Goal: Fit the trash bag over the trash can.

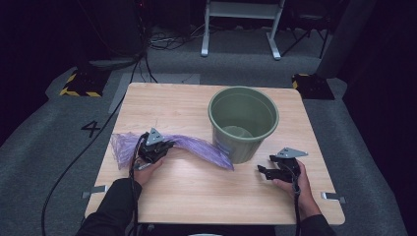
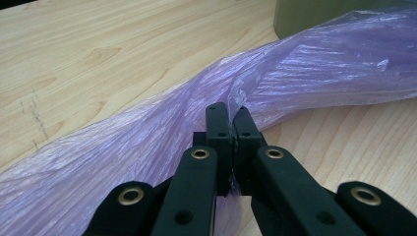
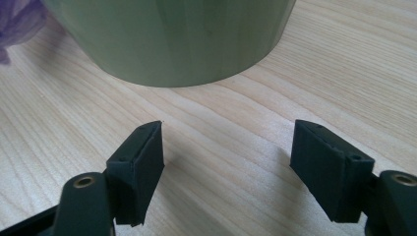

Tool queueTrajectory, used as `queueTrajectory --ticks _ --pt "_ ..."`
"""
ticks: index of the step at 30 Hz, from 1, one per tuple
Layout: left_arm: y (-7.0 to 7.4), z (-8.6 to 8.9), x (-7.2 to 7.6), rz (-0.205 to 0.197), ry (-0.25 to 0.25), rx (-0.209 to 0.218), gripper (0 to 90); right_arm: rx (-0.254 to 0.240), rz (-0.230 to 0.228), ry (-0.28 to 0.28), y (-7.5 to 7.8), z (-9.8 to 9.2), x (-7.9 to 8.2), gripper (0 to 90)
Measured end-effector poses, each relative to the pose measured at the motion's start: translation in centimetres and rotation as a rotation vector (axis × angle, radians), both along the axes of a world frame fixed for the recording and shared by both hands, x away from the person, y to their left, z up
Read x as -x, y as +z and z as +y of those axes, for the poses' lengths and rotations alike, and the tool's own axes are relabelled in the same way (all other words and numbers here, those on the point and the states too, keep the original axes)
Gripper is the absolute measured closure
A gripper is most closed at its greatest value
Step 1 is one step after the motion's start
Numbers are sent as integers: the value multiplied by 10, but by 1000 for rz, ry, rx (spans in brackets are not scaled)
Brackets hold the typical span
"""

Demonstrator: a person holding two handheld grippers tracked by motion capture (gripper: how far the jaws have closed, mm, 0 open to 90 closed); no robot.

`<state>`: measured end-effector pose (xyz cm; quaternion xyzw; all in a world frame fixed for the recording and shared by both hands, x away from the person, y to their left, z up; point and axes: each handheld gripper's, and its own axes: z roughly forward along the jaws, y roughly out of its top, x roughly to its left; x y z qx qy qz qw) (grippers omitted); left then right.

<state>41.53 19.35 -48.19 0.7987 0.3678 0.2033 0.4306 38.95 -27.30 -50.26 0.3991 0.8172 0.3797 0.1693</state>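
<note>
My jaws are black. The bag [image 1: 196, 146] I pinch is see-through purple, the bin [image 1: 243, 123] is dull green, the table [image 1: 192, 191] pale woodgrain.

Left hand-held gripper [image 1: 156, 147]: held in the left hand [image 1: 147, 169] near the counter's left edge, forearm in a dark sleeve rising from the near edge; jaws pressed together on a fold of thin purple plastic bag [image 2: 295, 73].

Right hand-held gripper [image 1: 268, 170]: held in the right hand [image 1: 295, 184] near the counter's right edge, low over the wood; jaws wide apart, nothing between them.
</note>
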Motion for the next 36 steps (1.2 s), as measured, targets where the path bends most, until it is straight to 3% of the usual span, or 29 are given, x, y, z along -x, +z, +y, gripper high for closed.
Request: queueTrajectory --ticks 17,30,36 --pt "23 18 -7 -58 48 91 891 3 -3 -12 0 -2 0 288" --pt "38 17 -6 -92 47 135 891 -4 -1 -8 0 -2 3 288" --pt "44 18 -7 -99 53 177 891 -5 -1 -10 0 -2 3 288"
